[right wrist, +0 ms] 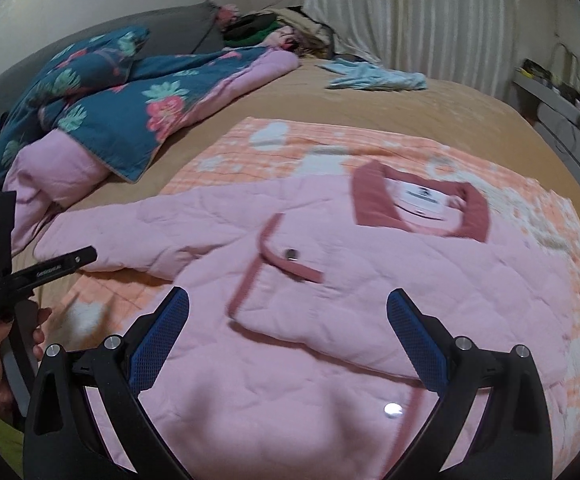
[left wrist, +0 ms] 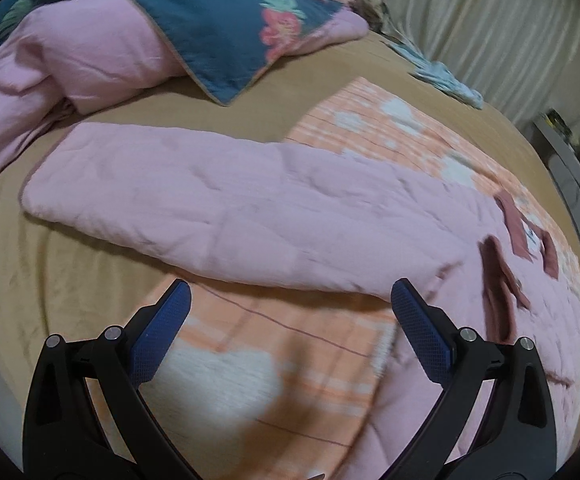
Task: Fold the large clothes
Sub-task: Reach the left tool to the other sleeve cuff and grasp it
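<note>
Both my grippers, left (left wrist: pixel 290 304) and right (right wrist: pixel 288 312), hang spread wide, gripping nothing, over the pink jacket (right wrist: pixel 290 264) lying flat on what looks like an orange blanket (right wrist: pixel 529 216).

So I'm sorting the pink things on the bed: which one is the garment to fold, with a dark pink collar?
The pink quilted jacket, spread flat on the orange checked blanket. The other pink piece is the bunched floral quilt's lining, with no collar.

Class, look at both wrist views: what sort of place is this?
Most likely a bedroom: a wide bed under a tan sheet, a rumpled floral duvet at its head, and a pink jacket spread flat for folding.
</note>
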`<state>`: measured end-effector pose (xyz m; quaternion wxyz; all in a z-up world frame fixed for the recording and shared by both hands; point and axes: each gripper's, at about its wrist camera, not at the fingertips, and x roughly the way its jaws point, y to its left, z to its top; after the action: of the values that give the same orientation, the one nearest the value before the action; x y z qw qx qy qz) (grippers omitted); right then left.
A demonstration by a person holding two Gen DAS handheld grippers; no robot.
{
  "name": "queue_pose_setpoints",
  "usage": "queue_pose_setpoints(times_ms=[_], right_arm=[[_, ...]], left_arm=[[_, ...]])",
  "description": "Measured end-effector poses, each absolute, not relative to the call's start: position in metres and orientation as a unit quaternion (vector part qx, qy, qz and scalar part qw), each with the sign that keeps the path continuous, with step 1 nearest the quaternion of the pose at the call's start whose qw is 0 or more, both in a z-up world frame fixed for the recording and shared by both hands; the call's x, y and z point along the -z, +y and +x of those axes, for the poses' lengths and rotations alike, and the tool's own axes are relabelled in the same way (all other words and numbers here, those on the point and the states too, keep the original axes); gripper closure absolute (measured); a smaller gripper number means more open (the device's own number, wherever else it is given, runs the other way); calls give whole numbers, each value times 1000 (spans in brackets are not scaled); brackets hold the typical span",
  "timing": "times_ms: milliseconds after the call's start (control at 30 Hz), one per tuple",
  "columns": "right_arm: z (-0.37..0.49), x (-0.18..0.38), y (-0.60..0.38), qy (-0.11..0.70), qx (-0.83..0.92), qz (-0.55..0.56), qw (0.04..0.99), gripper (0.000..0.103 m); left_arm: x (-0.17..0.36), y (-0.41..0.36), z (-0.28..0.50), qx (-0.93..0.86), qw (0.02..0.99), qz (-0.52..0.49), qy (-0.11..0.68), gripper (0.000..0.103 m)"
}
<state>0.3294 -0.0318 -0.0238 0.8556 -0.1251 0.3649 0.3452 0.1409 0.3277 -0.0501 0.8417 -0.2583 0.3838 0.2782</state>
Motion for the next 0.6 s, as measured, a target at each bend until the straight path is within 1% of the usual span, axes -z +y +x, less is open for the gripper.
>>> queue_pose_setpoints(times_ms=[600], right_arm=[[297, 41, 78, 362, -414, -188, 814, 4]], left_arm=[[76, 391, 113, -351, 804, -305, 371, 9]])
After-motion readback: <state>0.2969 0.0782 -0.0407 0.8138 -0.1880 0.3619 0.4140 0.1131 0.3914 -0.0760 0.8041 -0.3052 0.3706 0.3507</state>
